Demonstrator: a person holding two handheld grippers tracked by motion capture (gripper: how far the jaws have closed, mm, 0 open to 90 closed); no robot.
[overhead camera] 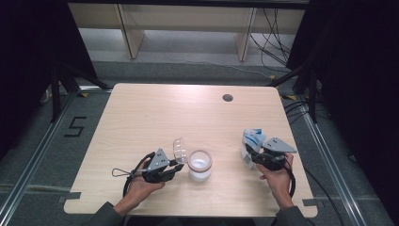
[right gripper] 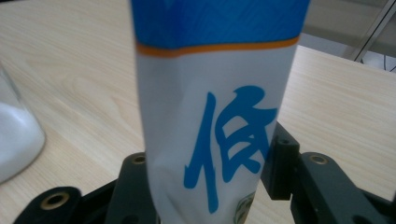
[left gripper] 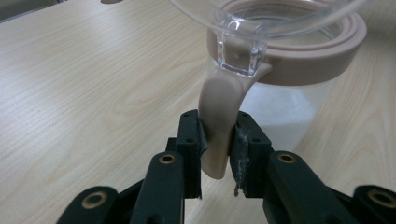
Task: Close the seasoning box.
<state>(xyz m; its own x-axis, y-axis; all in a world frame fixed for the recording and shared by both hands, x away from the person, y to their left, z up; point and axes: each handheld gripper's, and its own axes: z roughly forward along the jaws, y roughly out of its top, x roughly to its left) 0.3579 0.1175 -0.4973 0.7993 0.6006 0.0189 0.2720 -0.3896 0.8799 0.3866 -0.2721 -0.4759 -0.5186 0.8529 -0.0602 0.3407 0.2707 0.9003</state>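
A clear jar [overhead camera: 200,165] with a beige rim and white powder inside stands near the table's front edge. Its clear lid [overhead camera: 179,149] is flipped up to the left. My left gripper [overhead camera: 176,167] comes in from the jar's left, shut on the beige tab [left gripper: 217,126] that hangs below the lid hinge; both pads press on it. To the right, a white and blue bag [overhead camera: 252,139] with a blue character [right gripper: 229,135] stands upright between the jaws of my right gripper [overhead camera: 251,157]. The right-hand pad [right gripper: 280,163] sits just beside the bag's edge without squeezing it; the other pad is hidden behind the bag.
The pale wood table [overhead camera: 155,113] has a round cable hole [overhead camera: 227,98] at the back right. The jar [right gripper: 16,140] also sits at the left edge of the right gripper view. Metal rails, cables and a floor mark "5" [overhead camera: 75,126] surround the table.
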